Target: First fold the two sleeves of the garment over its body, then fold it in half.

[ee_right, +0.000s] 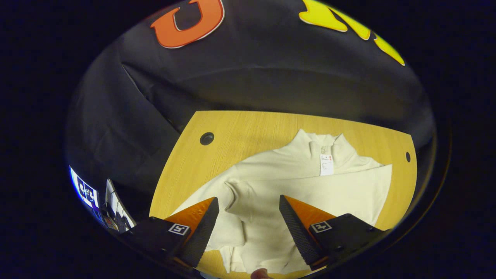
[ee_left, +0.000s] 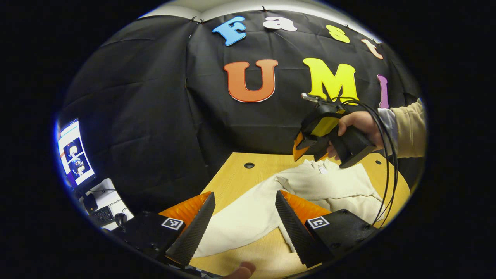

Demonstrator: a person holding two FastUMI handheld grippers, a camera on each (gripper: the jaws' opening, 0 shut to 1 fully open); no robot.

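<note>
A cream long-sleeved garment (ee_right: 294, 186) lies flat on the wooden table (ee_right: 240, 131), collar (ee_right: 321, 141) toward the wall, a white label (ee_right: 326, 164) showing at the neck. One sleeve lies folded across the body; the other sleeve (ee_left: 240, 221) stretches out toward the table's near left. My left gripper (ee_left: 245, 193) is open above that outstretched sleeve, touching nothing. My right gripper (ee_right: 248, 205) is open above the middle of the body. In the left gripper view the right gripper (ee_left: 306, 153) hovers over the collar, held by a hand (ee_left: 358, 126) in a beige sleeve.
The table has round holes (ee_right: 207, 138) near its far corners. The black cloth wall stands close behind the far edge. A monitor (ee_left: 73, 155), keyboard (ee_left: 101, 215) and mouse (ee_left: 120, 219) sit off to the left, beyond the table. Cables (ee_left: 389, 162) hang from the right gripper.
</note>
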